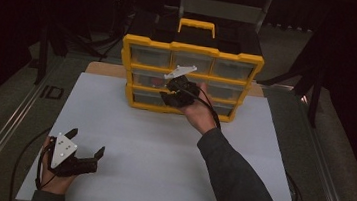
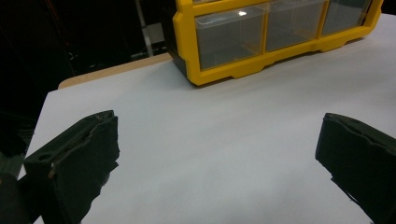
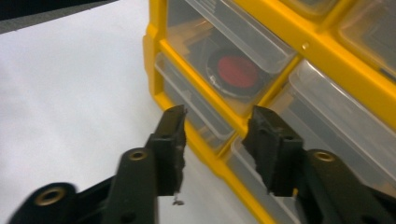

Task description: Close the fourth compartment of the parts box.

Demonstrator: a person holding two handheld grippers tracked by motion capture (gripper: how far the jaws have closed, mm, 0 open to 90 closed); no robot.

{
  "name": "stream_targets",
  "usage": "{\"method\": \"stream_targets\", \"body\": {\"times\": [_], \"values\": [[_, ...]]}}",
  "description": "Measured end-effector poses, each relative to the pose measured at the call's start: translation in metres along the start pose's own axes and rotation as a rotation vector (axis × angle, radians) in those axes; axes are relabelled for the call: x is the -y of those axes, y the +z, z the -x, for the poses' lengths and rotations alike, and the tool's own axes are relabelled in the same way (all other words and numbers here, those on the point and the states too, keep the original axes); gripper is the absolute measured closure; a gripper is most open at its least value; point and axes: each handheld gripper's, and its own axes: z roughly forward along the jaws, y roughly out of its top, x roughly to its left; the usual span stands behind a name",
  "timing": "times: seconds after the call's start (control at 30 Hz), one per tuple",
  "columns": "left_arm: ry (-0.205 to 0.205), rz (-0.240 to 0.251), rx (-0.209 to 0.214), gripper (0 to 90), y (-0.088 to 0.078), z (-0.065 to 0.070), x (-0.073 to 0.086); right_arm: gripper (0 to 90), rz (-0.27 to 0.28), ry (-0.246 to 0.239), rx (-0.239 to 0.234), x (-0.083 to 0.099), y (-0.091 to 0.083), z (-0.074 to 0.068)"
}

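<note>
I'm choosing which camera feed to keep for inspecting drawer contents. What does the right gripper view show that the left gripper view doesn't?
The right gripper view alone shows a red round item inside a clear drawer, and the right gripper, open, close to the organiser. The left gripper view alone shows the left gripper, open wide over the white board. Both show the yellow drawer organiser.

A drawer organizer [image 1: 189, 76] stands at the far middle of the white board [image 1: 158, 179], its carry handle [image 1: 197, 26] on top; the right gripper [image 1: 180, 91] is held against its drawer front, at the middle column; the left gripper [image 1: 86, 146] rests on the board's near left corner, well apart from the organizer; a round item [image 3: 238, 72] lies in a middle-row drawer [image 3: 229, 56].
</note>
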Motion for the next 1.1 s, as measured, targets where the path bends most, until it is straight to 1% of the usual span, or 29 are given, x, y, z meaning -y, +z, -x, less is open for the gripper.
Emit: {"method": "stream_targets", "body": {"times": [0.07, 0.2, 0.3, 0.37, 0.5, 0.57, 0.7, 0.73, 0.8, 0.87, 1.0, 1.03, 1.1], "values": [[-0.001, 0.001, 0.0, 0.3, 0.0, 0.0, 0.0, 49.7, 0.009, -0.003, -0.012, 0.004, -0.007, -0.002], [-0.002, 0.002, 0.0, 0.3, 0.0, 0.0, 0.0, 44.9, 0.018, -0.028, -0.037, 0.014, -0.022, -0.007], [-0.003, 0.002, 0.0, 0.3, 0.0, 0.0, 0.0, 39.2, 0.036, -0.044, -0.035, 0.027, -0.034, -0.011], [-0.004, 0.003, -0.001, 0.3, 0.0, 0.0, 0.0, 34.6, 0.044, -0.043, -0.035, 0.038, -0.042, -0.014], [-0.001, 0.0, 0.002, 0.3, 0.001, 0.001, 0.0, 27.5, 0.06, -0.043, -0.009, 0.061, -0.056, -0.019], [-0.001, -0.004, 0.006, 0.3, 0.002, 0.002, 0.0, 22.8, 0.079, -0.031, 0.021, 0.075, -0.059, -0.022], [0.0, -0.008, 0.012, 0.2, 0.004, 0.003, 0.001, 19.2, 0.111, -0.023, 0.076, 0.105, -0.067, -0.031], [0.0, -0.008, 0.012, 0.3, 0.004, 0.003, 0.001, 18.2, 0.116, -0.022, 0.082, 0.109, -0.069, -0.031], [-0.004, -0.005, 0.012, 0.3, 0.004, 0.004, 0.0, 18.5, 0.141, -0.003, 0.1, 0.122, -0.077, -0.031], [-0.003, -0.006, 0.009, 0.3, 0.003, 0.003, 0.001, 18.4, 0.153, 0.019, 0.115, 0.136, -0.085, -0.029], [-0.005, -0.003, 0.007, 0.3, 0.004, 0.004, 0.0, 18.6, 0.191, 0.08, 0.154, 0.171, -0.099, -0.023], [-0.007, -0.003, 0.007, 0.2, 0.004, 0.005, 0.0, 18.5, 0.199, 0.1, 0.157, 0.18, -0.103, -0.022], [-0.006, -0.005, 0.008, 0.3, 0.005, 0.006, 0.0, 15.8, 0.219, 0.125, 0.156, 0.198, -0.109, -0.018]]}}
